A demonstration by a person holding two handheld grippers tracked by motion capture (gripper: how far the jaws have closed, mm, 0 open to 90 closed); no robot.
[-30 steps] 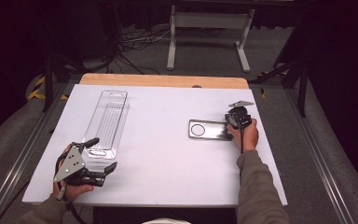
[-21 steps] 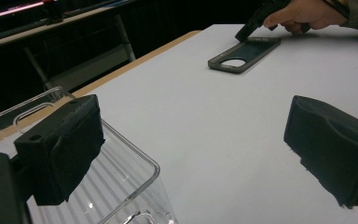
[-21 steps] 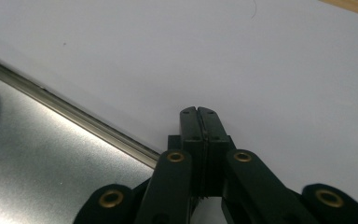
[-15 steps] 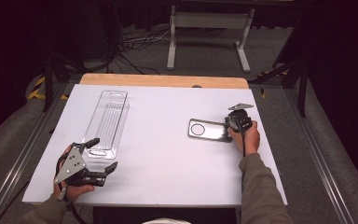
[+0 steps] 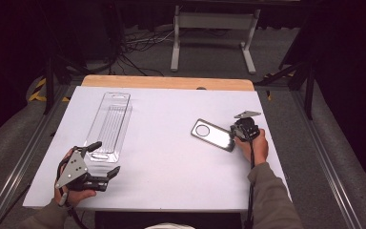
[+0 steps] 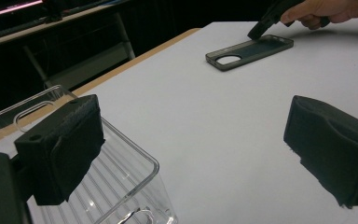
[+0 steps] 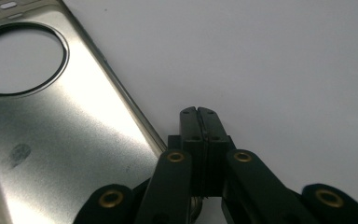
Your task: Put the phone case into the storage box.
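A grey phone case (image 5: 213, 134) with a round camera hole lies tilted on the white table (image 5: 171, 171), right of centre. My right gripper (image 5: 232, 135) is shut, with its tips on the table against the case's near right edge (image 7: 51, 121). The closed tips (image 7: 199, 112) have nothing between them. A clear plastic tray (image 5: 110, 124) lies lengthwise at the left. My left gripper (image 5: 104, 159) stands open just beyond the tray's near end. In the left gripper view, one pad (image 6: 60, 149) overlaps the tray (image 6: 121, 186), and the case (image 6: 249, 50) lies far off.
A wooden strip (image 5: 167, 82) runs along the table's far edge. Beyond it on the floor stand a metal frame (image 5: 214, 28) and loose cables (image 5: 133, 47). Metal rails (image 5: 24, 157) flank the table on both sides.
The phone case has turned from level to tilted, its right end swinging toward the person. My right gripper moved the same way with it. The left gripper stayed put.
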